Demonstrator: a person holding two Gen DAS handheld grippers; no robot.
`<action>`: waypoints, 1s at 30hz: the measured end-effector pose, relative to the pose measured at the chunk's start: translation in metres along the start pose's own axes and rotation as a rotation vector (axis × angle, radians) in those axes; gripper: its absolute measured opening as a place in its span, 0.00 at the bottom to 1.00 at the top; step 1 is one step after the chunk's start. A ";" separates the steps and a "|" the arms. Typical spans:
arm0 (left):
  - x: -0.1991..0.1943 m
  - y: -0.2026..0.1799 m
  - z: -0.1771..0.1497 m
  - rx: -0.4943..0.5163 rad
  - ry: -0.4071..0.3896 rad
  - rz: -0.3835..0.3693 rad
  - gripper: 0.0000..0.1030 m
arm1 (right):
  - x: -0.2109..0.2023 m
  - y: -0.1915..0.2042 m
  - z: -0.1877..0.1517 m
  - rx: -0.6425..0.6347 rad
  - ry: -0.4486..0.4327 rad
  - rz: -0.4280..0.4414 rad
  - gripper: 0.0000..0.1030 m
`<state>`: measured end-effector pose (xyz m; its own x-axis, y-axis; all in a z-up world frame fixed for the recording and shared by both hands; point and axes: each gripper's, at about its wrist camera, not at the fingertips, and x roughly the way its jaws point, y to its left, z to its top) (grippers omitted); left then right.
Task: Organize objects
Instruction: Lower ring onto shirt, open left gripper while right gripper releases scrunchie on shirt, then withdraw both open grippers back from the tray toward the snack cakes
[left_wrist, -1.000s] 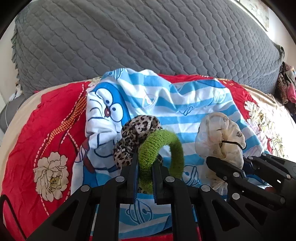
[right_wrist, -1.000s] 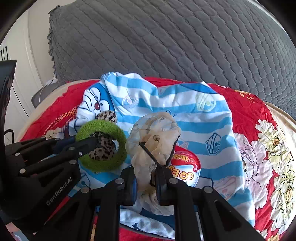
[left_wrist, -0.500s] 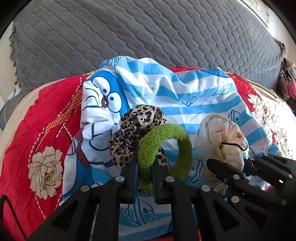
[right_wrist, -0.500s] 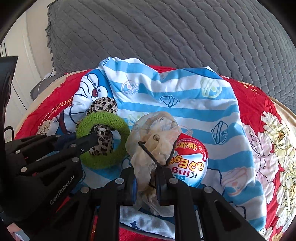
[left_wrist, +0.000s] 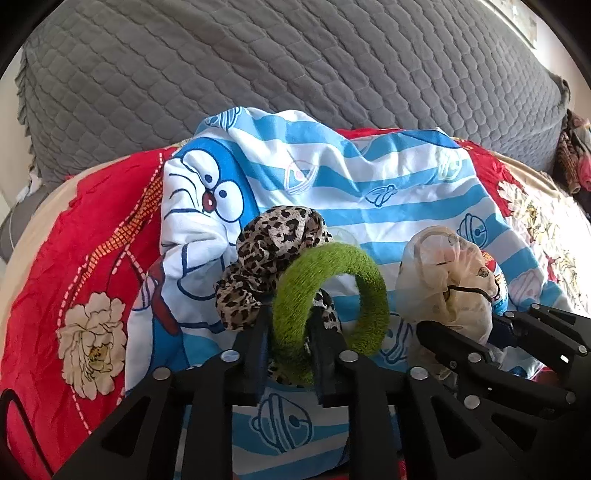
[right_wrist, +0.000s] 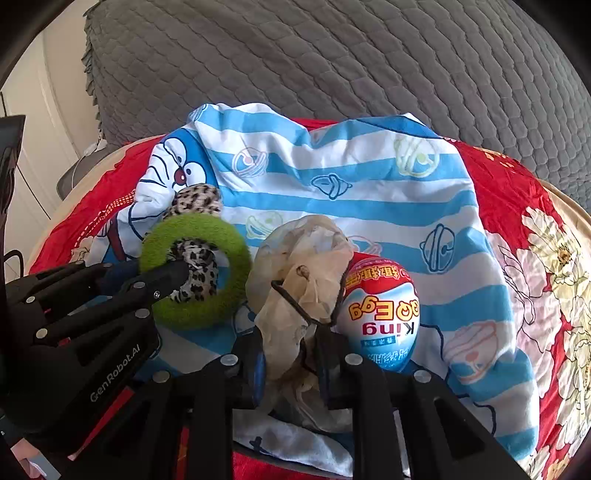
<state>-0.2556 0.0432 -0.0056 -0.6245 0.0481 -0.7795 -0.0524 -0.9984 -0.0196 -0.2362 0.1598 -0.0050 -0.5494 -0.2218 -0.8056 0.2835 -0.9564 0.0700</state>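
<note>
Looking along the left gripper (left_wrist: 288, 332), the left wrist view shows its fingers (left_wrist: 255, 343) parting around the near side of a green scrunchie (left_wrist: 332, 291), whose rim still sits between them. The ring stands tilted up from the striped cartoon cloth (left_wrist: 369, 192), near the cloth's front edge. A leopard scrunchie (left_wrist: 273, 251) lies bunched just behind it, touching it, with part of it showing through the ring. Toward the cloth's right edge sits a cream scrunchie (left_wrist: 439, 280) with a thin black band across it, and the right gripper (left_wrist: 491, 325) reaches in around it from the lower right. The cloth is spread over a red floral bedspread (left_wrist: 85, 258), with a grey quilted cushion (left_wrist: 295, 66) rising behind.

From the right wrist view, the right gripper (right_wrist: 291, 354) has its fingers (right_wrist: 258, 358) easing apart too, the cream scrunchie (right_wrist: 303, 280) bunched between them near the cloth's (right_wrist: 369, 195) front edge. A toy egg (right_wrist: 380, 317), red on top and blue below, rests against the scrunchie's right side. To the left, the left gripper (right_wrist: 147, 273) reaches the green scrunchie (right_wrist: 199, 273), one finger poking into its hole, where the leopard scrunchie (right_wrist: 195, 203) shows through and extends behind. The bedspread (right_wrist: 517, 192) surrounds the cloth.
</note>
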 end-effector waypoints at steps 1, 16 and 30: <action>0.000 0.000 0.000 0.002 0.000 0.004 0.31 | -0.001 0.000 0.000 -0.002 -0.001 0.000 0.27; -0.008 0.014 -0.004 -0.031 0.012 0.007 0.67 | -0.012 -0.007 0.001 0.007 -0.010 -0.015 0.44; -0.023 0.019 -0.007 -0.027 0.006 0.015 0.76 | -0.023 -0.009 0.003 0.012 -0.017 -0.026 0.64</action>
<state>-0.2373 0.0232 0.0077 -0.6208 0.0328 -0.7833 -0.0219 -0.9995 -0.0244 -0.2285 0.1725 0.0144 -0.5701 -0.1998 -0.7969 0.2593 -0.9642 0.0562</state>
